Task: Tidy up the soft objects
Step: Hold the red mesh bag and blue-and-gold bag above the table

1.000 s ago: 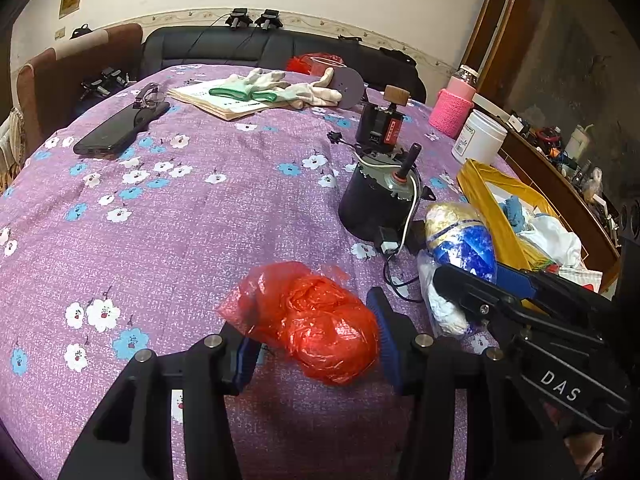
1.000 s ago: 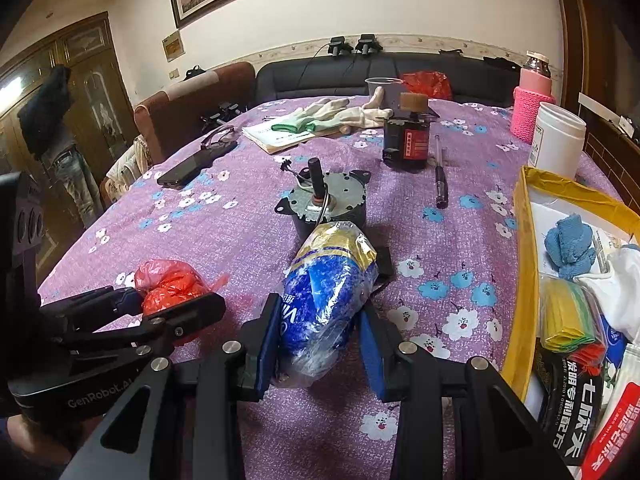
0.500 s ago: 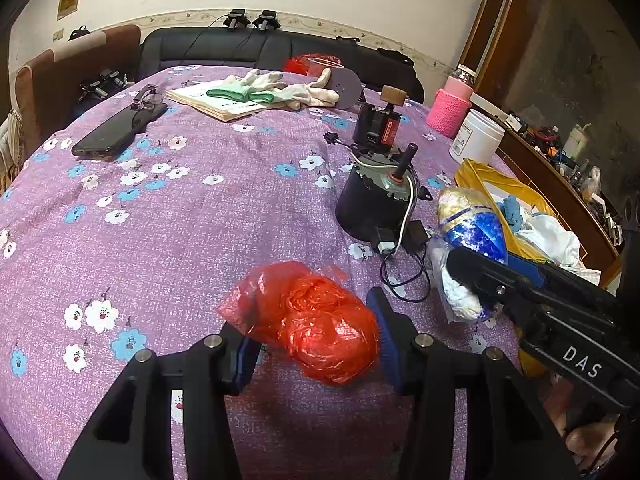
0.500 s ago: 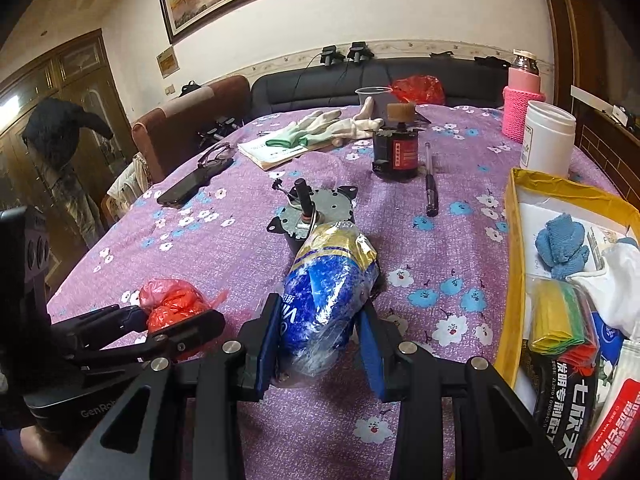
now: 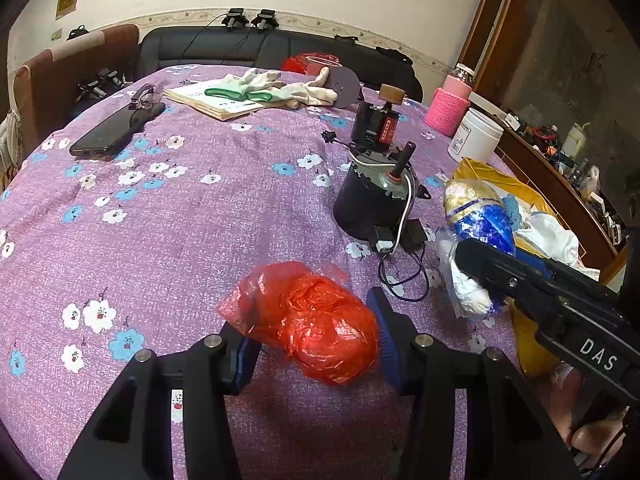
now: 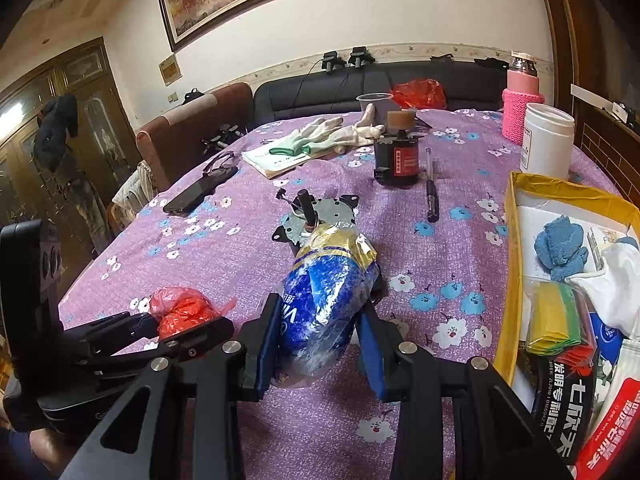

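A crumpled red plastic bag point(image 5: 320, 320) sits between the blue pads of my left gripper point(image 5: 310, 332), which is shut on it just above the purple flowered tablecloth point(image 5: 180, 220). My right gripper point(image 6: 318, 344) is shut on a blue and gold plastic package point(image 6: 328, 292) with white stuffing, held over the cloth. In the left wrist view the package point(image 5: 480, 220) and the right gripper point(image 5: 492, 264) are at the right. In the right wrist view the red bag point(image 6: 180, 308) and the left gripper point(image 6: 180, 320) are at the lower left.
A yellow box point(image 6: 508, 264) at the right holds cloths and packets. A black motor point(image 5: 372, 204) with wires stands mid-table, with a black servo point(image 6: 396, 160), a pen point(image 6: 431, 196), a white jar point(image 6: 546, 140) and a pink bottle point(image 6: 522, 108) behind. Gloves point(image 5: 280, 88), a phone point(image 5: 108, 134) and glasses lie far left.
My right gripper has drifted slightly right and up with the blue package. The left gripper and red bag have not moved.
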Demonstrator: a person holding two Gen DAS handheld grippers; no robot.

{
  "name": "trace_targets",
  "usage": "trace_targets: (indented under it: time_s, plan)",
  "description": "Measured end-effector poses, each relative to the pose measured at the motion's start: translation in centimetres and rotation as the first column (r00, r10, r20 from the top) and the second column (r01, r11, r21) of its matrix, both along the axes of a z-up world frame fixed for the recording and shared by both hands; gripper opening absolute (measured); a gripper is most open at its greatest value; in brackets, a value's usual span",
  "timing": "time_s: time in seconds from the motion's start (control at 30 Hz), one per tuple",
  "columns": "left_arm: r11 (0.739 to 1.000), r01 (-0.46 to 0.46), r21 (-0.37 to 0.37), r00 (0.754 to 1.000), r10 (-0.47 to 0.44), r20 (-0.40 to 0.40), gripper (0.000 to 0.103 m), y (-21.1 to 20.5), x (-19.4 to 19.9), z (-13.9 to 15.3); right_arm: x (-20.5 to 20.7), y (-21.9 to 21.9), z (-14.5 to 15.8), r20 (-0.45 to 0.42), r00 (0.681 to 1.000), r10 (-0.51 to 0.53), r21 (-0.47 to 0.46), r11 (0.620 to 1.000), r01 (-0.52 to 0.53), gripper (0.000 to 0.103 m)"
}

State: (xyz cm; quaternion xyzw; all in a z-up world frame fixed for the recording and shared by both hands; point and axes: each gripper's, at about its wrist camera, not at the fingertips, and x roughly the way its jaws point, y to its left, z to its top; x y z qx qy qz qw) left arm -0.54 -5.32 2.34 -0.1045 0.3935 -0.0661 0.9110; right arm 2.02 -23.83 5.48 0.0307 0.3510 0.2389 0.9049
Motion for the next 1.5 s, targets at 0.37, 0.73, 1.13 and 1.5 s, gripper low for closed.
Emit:
trace_targets:
  time_s: [0.37, 0.73, 1.13, 1.5]
  plan:
    - [1.0, 0.006, -0.007, 1.0, -0.006, -0.003, 0.049, 0.0, -0.1, 0.0, -0.1, -0.1, 0.1, -0.002, 1.0, 0.003, 0.007, 1.0, -0.003, 0.04]
    - [1.0, 0.02, -0.014, 1.0, -0.02, -0.017, 0.049, -0.2, 0.2, -0.3, 0.1, -0.5, 0.3, -0.015, 1.0, -0.004, 0.03, 1.0, 0.005, 0.04]
    - [0.999, 0.051, -0.02, 0.999, -0.051, 0.005, 0.049, -0.8, 0.0, 0.0, 0.8, -3.0, 1.0, -0.002, 0.996, -0.084, 0.091, 0.992, 0.084, 0.04]
    - [0.999, 0.01, -0.044, 1.0, -0.009, 0.012, 0.049, 0.2, -0.3, 0.2, 0.6, -4.0, 1.3, 0.005, 0.994, -0.107, 0.113, 0.988, 0.106, 0.04]
